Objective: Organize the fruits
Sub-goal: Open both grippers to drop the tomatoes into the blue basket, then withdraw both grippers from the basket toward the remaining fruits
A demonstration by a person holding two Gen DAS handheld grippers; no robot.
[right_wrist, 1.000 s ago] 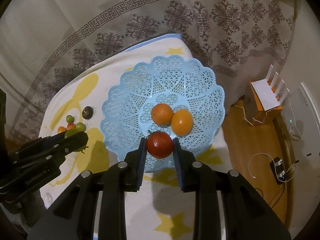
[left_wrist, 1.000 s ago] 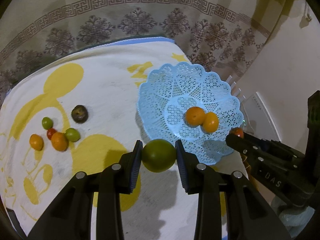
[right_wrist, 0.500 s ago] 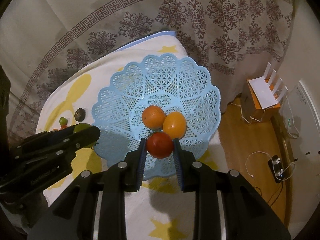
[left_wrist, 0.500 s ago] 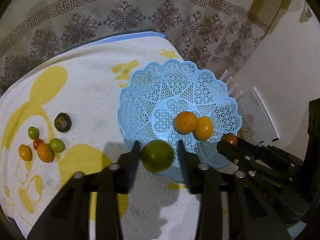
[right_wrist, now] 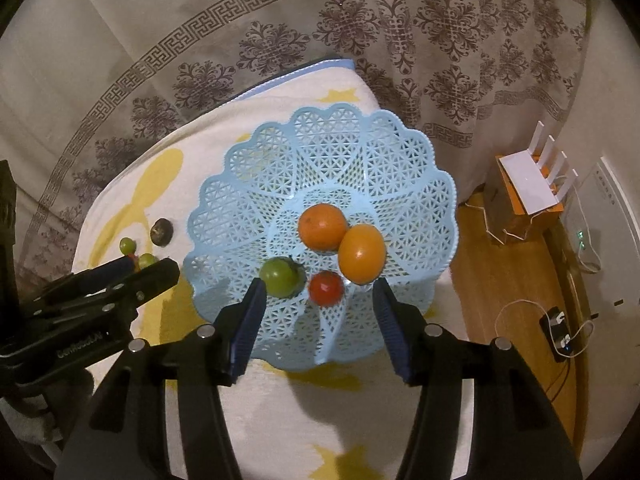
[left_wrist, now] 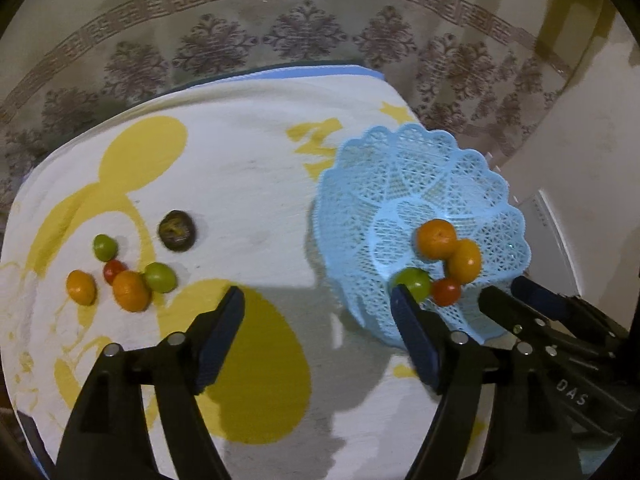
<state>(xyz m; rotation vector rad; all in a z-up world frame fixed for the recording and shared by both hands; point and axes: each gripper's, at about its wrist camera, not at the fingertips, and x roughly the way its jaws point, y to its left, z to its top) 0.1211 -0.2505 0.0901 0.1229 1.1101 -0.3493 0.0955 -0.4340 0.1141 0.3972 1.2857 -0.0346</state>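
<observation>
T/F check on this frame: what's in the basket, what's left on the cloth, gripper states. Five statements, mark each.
1. The blue basket holds four fruits. True: two orange fruits, a green fruit and a red fruit.
2. The right gripper is clamped on the red fruit. False: its jaws are opening and the pads stand clear of the fruit, which lies in the basket.
3. The left gripper has nothing between its pads. True; its jaws are opening.
4. The cloth has no fruit left on it. False: six pieces remain at its left side.
5. The dark fruit lies in the basket. False: it lies on the cloth.
</observation>
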